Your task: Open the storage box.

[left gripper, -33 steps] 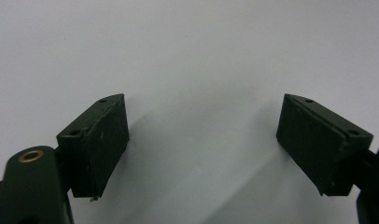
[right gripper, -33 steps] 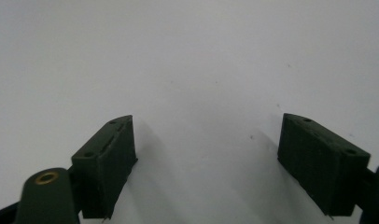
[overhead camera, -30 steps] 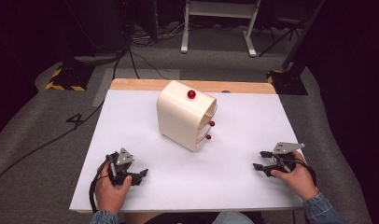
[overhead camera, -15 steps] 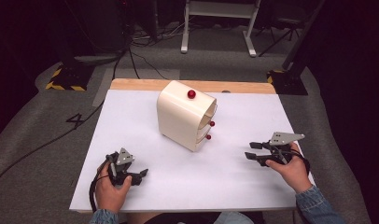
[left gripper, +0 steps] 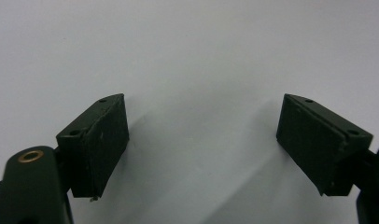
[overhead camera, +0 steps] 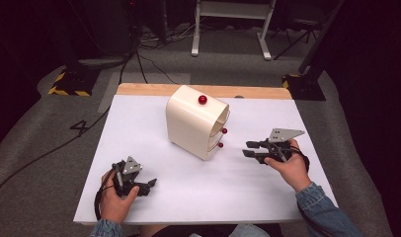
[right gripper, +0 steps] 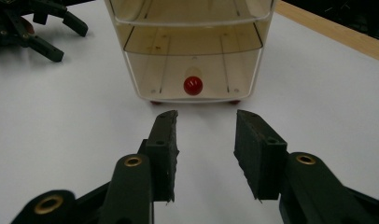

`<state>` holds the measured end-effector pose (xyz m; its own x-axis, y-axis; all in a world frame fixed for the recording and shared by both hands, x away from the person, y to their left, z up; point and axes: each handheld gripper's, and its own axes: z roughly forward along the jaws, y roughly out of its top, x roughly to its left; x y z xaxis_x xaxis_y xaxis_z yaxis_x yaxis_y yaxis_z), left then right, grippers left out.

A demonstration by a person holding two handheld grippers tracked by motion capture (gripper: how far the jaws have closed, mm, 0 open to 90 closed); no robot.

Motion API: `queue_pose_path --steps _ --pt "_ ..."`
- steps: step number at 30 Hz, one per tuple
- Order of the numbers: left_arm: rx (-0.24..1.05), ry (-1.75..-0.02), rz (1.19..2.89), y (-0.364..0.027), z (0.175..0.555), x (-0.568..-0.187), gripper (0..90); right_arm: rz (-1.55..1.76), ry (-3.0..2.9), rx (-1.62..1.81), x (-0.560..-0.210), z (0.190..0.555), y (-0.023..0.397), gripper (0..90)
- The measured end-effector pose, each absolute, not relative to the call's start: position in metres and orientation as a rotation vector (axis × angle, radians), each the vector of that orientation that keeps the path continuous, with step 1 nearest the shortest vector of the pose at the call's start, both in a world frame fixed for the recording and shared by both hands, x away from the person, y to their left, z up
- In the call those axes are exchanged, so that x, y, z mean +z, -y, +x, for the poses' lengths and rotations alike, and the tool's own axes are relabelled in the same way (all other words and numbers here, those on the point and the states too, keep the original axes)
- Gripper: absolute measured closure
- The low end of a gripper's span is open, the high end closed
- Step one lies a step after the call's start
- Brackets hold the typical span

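Jaws apart, I aim right gripper [right gripper: 204,154] at cream plastic drawer cabinet's [overhead camera: 193,123] red bottom knob [right gripper: 193,86]; left gripper [left gripper: 204,144], equally parted, idles on white tabletop [overhead camera: 154,143]

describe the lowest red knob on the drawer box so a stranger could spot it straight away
On the white table stands a cream drawer unit. Its front, facing the right gripper, carries two red knobs; the lowest red knob sits nearest the tabletop, below the other front knob and the one on top.
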<state>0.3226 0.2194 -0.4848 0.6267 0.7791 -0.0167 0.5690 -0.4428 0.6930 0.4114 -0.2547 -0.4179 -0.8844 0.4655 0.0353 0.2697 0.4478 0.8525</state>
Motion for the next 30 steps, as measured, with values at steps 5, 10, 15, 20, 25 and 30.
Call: queue_pose_path --steps 5,10,15,20,25,30 --pt "0.403 -1.051 2.172 -0.219 0.322 -0.485 17.1 0.628 -2.49 1.407 -0.417 0.422 0.234 60.6" --pt "0.404 -1.05 2.171 -0.219 0.322 -0.485 17.0 0.61 -2.498 1.389 -0.421 0.431 0.216 61.8" --pt "0.41 -1.046 2.173 -0.219 0.322 -0.485 17.1 0.64 -2.479 1.416 -0.431 0.438 0.208 59.1" --pt "0.407 -1.05 2.169 -0.219 0.322 -0.485 17.1 0.648 -2.49 1.424 -0.442 0.44 0.202 60.3" --pt "0.418 -1.046 2.176 -0.219 0.321 -0.485 17.3 0.645 -2.501 1.433 -0.452 0.442 0.196 62.6" --pt "0.411 -1.049 2.173 -0.219 0.322 -0.485 17.2 0.635 -2.481 1.474 -0.458 0.443 0.19 67.3"
